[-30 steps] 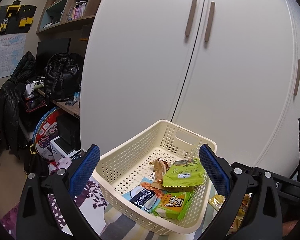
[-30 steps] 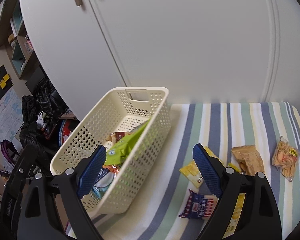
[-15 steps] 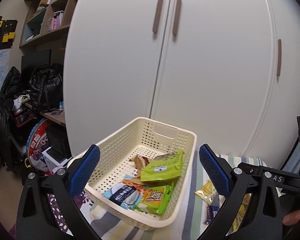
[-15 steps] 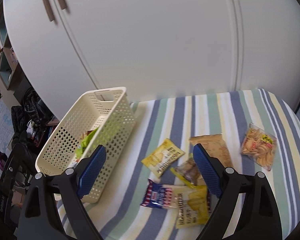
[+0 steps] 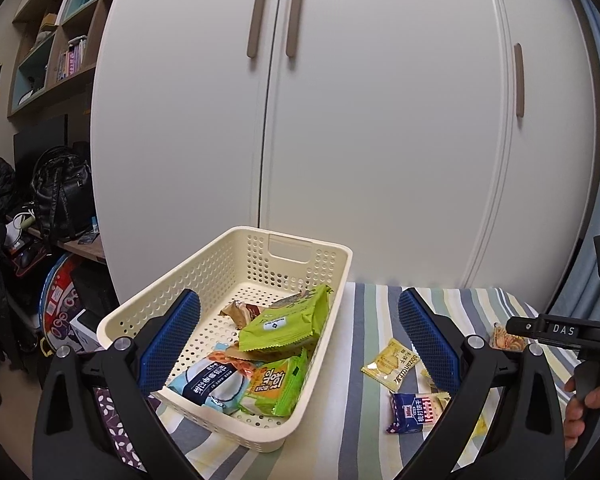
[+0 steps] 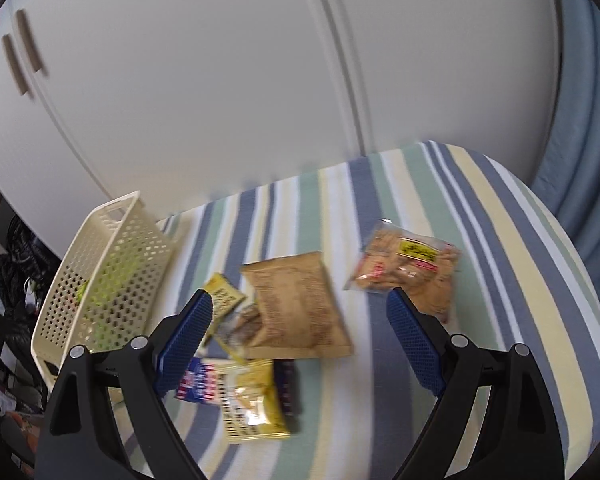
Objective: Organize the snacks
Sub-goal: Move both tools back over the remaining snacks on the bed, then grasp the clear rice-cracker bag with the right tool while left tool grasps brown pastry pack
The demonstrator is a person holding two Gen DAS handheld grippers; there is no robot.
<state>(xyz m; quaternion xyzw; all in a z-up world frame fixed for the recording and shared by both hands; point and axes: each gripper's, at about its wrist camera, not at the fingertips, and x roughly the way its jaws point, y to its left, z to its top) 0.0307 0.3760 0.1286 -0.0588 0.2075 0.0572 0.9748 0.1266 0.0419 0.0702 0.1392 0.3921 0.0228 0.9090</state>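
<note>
A cream perforated basket [image 5: 204,276] [image 6: 100,264] stands on the left of a striped cloth and holds several snack packs, a green one [image 5: 288,322] on top. My left gripper [image 5: 300,344] hangs open in front of the basket with nothing between its fingers. My right gripper [image 6: 300,344] is open above loose snacks: a brown paper pack [image 6: 300,312], a clear bag of crackers [image 6: 404,264], a small yellow pack [image 6: 224,294] [image 5: 392,364], a blue pack [image 6: 194,384] [image 5: 414,416] and a yellow pack [image 6: 252,404].
White wardrobe doors [image 5: 340,120] rise right behind the striped surface [image 6: 500,280]. Left of it are shelves, a black bag [image 5: 60,196] and clutter on the floor. A person's hand [image 5: 588,400] holds the right gripper's handle at the right edge. A blue curtain [image 6: 588,120] hangs at right.
Both views have swung to the right. The right gripper has moved away from the basket and now hovers over the loose snacks. The basket has slid leftward in both views.
</note>
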